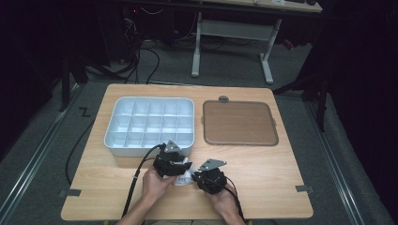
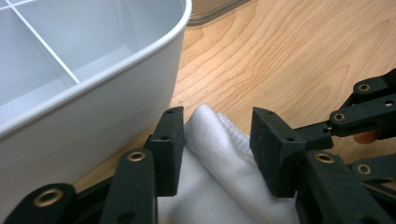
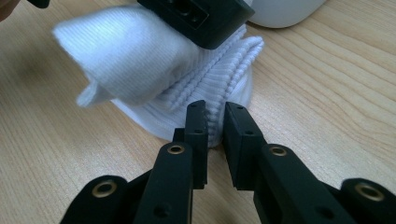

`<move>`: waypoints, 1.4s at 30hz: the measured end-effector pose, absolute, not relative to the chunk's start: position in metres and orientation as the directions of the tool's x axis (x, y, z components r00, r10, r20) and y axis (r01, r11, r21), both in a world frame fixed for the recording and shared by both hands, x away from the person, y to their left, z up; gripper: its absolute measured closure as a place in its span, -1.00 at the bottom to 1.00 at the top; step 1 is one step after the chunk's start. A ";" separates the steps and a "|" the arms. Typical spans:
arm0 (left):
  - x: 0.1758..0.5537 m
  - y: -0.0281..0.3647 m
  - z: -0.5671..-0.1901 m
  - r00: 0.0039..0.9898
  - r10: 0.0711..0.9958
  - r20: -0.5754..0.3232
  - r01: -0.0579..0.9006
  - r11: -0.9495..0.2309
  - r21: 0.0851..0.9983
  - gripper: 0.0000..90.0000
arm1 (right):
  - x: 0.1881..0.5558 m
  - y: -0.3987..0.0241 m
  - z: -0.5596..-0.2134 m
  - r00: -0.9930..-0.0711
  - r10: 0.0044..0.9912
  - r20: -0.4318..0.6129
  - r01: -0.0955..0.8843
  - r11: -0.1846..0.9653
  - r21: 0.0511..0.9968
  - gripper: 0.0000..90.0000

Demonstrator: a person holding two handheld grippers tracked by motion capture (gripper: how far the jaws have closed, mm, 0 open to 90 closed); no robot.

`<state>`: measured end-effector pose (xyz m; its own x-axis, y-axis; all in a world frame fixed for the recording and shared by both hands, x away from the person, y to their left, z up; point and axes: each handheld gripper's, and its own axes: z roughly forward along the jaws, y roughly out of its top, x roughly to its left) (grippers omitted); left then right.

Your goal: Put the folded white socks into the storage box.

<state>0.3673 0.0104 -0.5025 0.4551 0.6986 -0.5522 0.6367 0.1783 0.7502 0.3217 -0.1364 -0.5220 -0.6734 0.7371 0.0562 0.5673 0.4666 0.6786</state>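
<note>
Both grippers met over a white sock (image 1: 184, 177) near the front edge of the wooden table (image 1: 263, 164), just in front of the white compartment tray (image 1: 149, 123). The left gripper (image 1: 172, 164), held in the person's left hand (image 1: 155, 183), sat close to the tray's near wall, and in the left gripper view (image 2: 217, 144) its jaws stood apart with a raised fold of the sock (image 2: 219, 154) between them; whether the pads pressed the fabric could not be told. The tray's rounded corner (image 2: 116, 88) loomed just beside the left jaw.

The right gripper (image 1: 209, 176), in the right hand (image 1: 225, 204), came in from the other side. In the right gripper view (image 3: 215, 123) its jaws were drawn nearly together, pinching the ribbed edge of the sock (image 3: 187, 79) at their tips, only a thin slit left between them. The sock sat bunched on the table, one smooth lobe lifted at the left, the ribbed cuff folded low at the right, and a black part of the other gripper (image 3: 196, 18) sat on top of it.

Further back, a brown tray (image 1: 239, 123) with a grey rim lay to the right of the compartment tray, apart from it, and a small grey round object (image 1: 224, 99) rested at its far edge. The compartment tray's cells looked bare.
</note>
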 end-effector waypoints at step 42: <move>0.344 0.051 -0.503 0.431 0.712 -0.555 0.594 0.239 0.768 0.08 | 0.304 -0.124 -0.458 -0.719 0.695 0.010 0.447 0.451 0.772 0.83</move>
